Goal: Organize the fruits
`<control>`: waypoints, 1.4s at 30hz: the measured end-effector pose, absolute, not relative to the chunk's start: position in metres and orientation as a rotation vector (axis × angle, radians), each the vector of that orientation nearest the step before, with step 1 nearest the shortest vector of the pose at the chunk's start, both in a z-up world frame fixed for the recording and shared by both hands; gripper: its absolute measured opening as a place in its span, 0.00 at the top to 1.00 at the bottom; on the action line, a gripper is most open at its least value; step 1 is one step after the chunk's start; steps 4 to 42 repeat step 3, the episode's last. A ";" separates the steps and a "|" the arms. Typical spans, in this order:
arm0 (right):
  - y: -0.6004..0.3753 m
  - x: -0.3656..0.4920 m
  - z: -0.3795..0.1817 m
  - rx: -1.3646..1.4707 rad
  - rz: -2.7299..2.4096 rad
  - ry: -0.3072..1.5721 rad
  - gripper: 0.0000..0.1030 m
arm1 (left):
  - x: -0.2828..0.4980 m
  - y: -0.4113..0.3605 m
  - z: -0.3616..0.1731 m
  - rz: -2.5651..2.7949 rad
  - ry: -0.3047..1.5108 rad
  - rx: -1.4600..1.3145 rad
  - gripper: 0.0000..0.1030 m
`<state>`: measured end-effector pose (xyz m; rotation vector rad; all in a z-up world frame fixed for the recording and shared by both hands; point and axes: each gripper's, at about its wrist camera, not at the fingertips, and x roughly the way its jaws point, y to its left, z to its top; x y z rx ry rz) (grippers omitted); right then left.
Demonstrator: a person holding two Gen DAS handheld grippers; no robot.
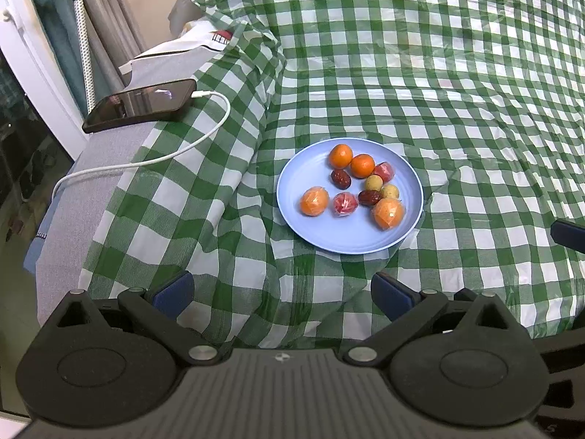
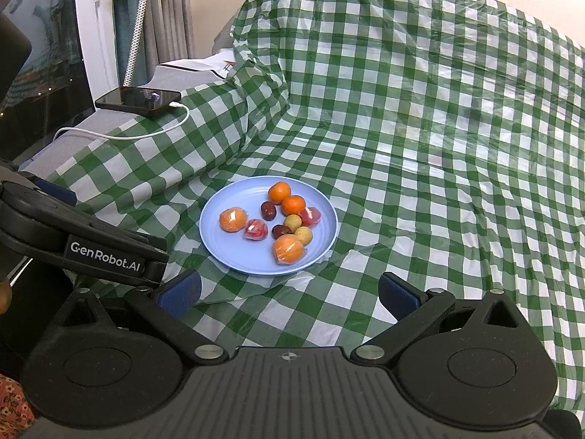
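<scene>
Presently, the left gripper (image 1: 281,292) is hovering with its blue-padded fingers (image 1: 175,291) spread wide and holding nothing, above the green-and-white checked cloth (image 1: 438,91). The right gripper (image 2: 289,292) is likewise standing wide apart and empty, its fingers (image 2: 398,294) pointing toward the same spot. From the right wrist view, the left gripper's body is showing at the left edge, just beside the right one.

Ahead of both grippers, a light blue plate (image 1: 318,226) is resting on the cloth, apart from either set of fingers. It is carrying the fruit: two bare oranges (image 1: 340,156) at the far side, touching each other; two plastic-wrapped oranges (image 1: 313,201) nearer; two wrapped red pieces (image 1: 344,204); two dark red dates (image 1: 340,178); and two small yellow fruits (image 1: 373,183) near the middle.

Further left, a phone (image 1: 140,104) is lying on a grey surface, with a white cable (image 1: 190,142) plugged in and trailing across the cloth.
</scene>
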<state>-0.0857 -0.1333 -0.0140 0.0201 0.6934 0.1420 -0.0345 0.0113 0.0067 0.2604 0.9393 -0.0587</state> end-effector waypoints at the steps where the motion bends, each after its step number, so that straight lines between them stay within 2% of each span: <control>1: -0.134 -0.085 -0.014 0.021 0.145 0.694 0.01 | -0.034 0.012 0.006 -0.057 0.943 0.259 0.00; 42: -0.134 -0.086 -0.016 0.026 0.151 0.697 0.01 | -0.033 0.011 0.005 -0.055 0.951 0.260 0.00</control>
